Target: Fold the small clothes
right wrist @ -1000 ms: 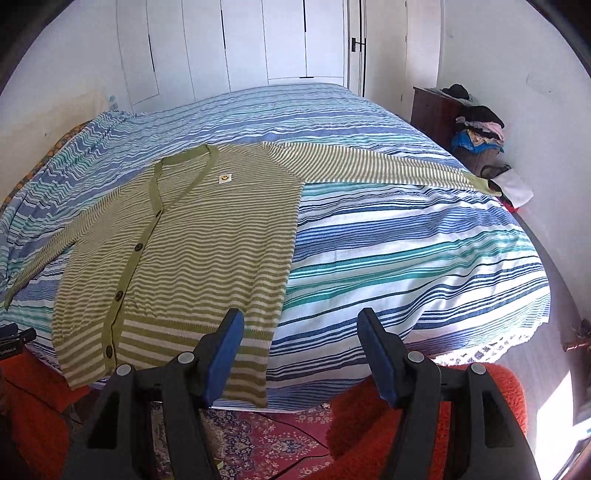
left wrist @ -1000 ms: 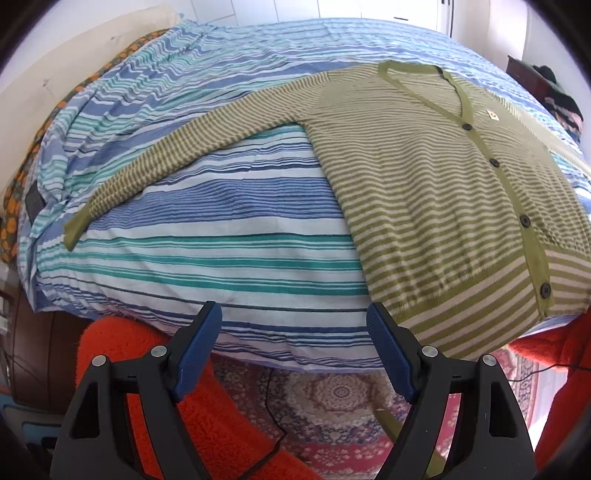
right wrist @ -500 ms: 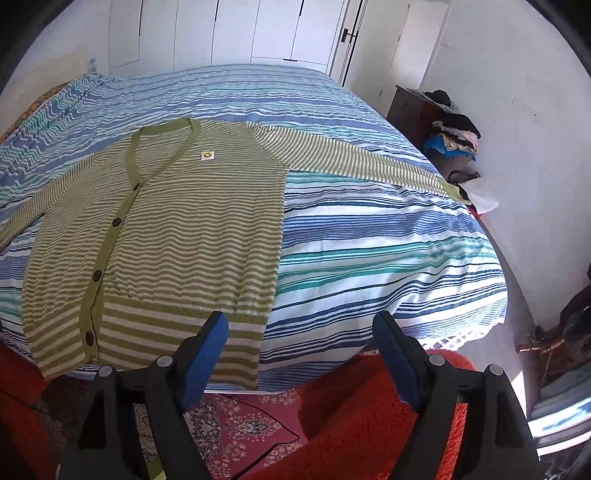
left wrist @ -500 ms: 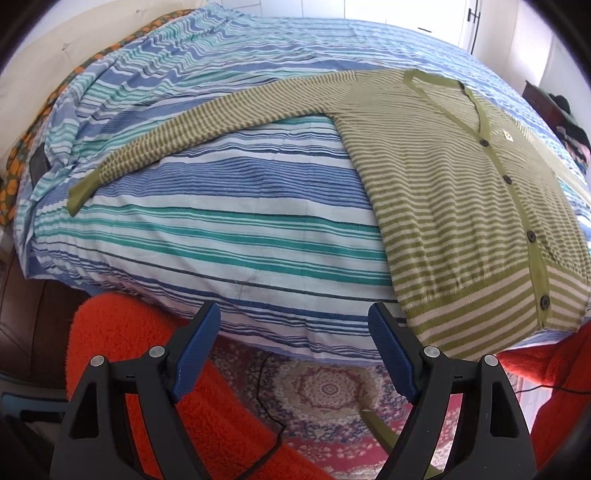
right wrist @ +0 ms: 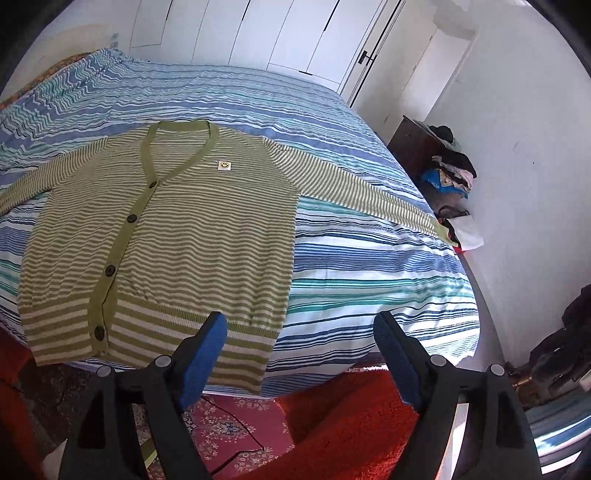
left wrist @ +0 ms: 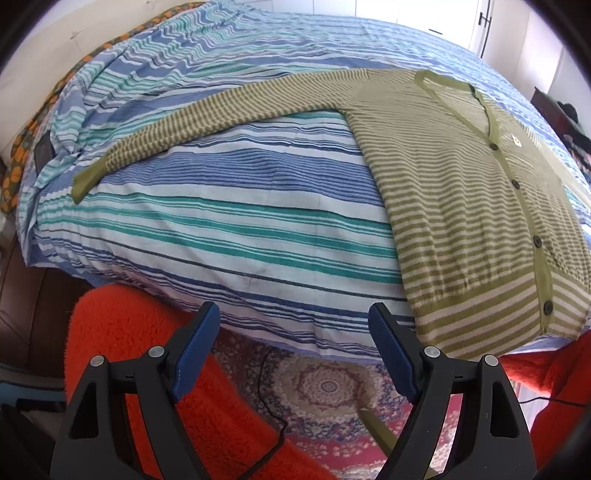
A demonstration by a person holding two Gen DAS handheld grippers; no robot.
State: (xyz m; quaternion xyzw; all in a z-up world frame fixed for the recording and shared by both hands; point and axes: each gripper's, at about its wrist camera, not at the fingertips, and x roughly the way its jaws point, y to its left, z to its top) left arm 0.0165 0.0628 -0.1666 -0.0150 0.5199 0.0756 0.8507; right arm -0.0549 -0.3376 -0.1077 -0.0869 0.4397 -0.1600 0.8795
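A green and cream striped cardigan [right wrist: 177,236] lies flat and buttoned on the striped bed [right wrist: 369,266], both sleeves spread out to the sides. In the left wrist view its body [left wrist: 469,206] fills the right side and one sleeve [left wrist: 207,118] reaches left, ending in a green cuff [left wrist: 86,181]. My left gripper [left wrist: 293,325] hangs open over the bed's near edge, left of the hem, with nothing between its blue pads. My right gripper [right wrist: 301,332] stands open too, its left pad [right wrist: 207,350] in front of the hem's right corner, holding nothing.
Orange fluffy fabric [left wrist: 140,362] and a patterned red rug [left wrist: 325,387] lie below the bed's edge, with a thin black cable [left wrist: 273,428] across them. A dark cabinet piled with clothes [right wrist: 447,166] stands by the right wall; white wardrobe doors [right wrist: 280,33] are behind the bed.
The right gripper's jaws have widened and its view has swung so the cardigan sits further left and lower. The left view has rolled a little, shifting the cardigan to the right.
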